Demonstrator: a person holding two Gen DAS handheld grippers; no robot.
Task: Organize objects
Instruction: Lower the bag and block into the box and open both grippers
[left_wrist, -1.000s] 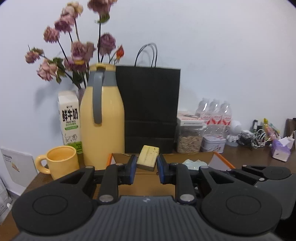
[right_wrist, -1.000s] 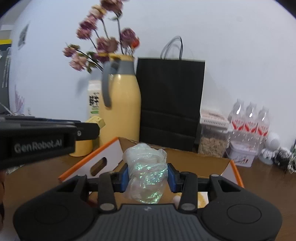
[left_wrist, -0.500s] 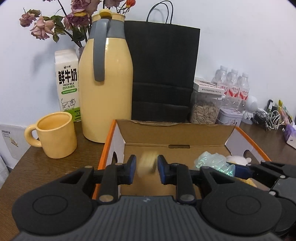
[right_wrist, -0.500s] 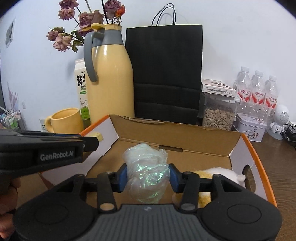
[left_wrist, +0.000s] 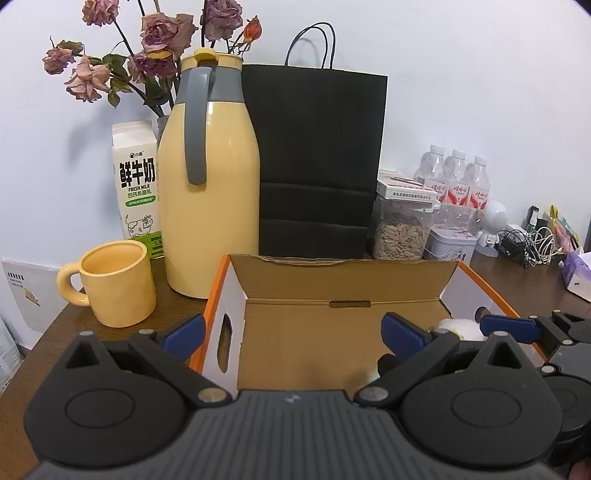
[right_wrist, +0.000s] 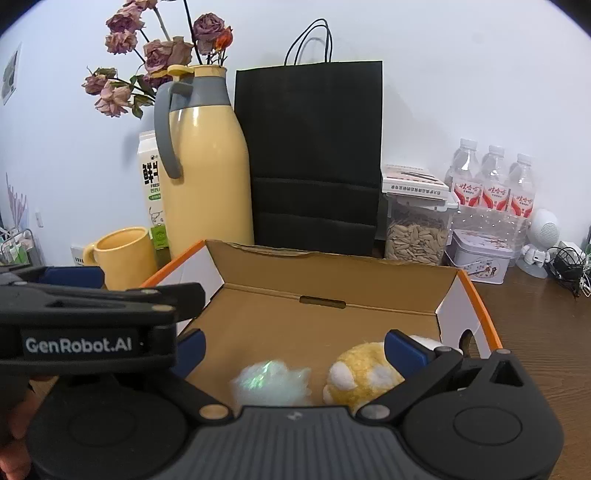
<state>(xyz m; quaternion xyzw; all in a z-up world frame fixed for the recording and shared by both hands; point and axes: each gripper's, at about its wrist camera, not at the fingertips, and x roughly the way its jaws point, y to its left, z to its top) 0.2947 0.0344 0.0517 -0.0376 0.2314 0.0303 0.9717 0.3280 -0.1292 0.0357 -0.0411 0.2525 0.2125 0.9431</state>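
Observation:
An open cardboard box (left_wrist: 343, 280) with orange edges stands in front of me. My left gripper (left_wrist: 293, 334) hovers over its left half; its jaws are opening wide with nothing between them. The yellow block is out of sight. In the right wrist view my right gripper (right_wrist: 299, 349) is over the same box (right_wrist: 332, 288), its jaws opening too. A crumpled iridescent wrap (right_wrist: 271, 384) shows blurred below and between the fingers, free of the pads. A yellow plush toy (right_wrist: 364, 373) lies beside it, by the right finger.
Behind the box stand a yellow thermos jug (left_wrist: 210, 206), a black paper bag (left_wrist: 317, 166), a milk carton (left_wrist: 138, 188) and a yellow mug (left_wrist: 118, 284). A seed jar (left_wrist: 402, 232), a tin, water bottles (left_wrist: 458, 181) and cables crowd the back right.
Both grippers went from shut to wide open. The yellow block left the left jaws and dropped out of sight. The wrap fell from the right jaws into the box.

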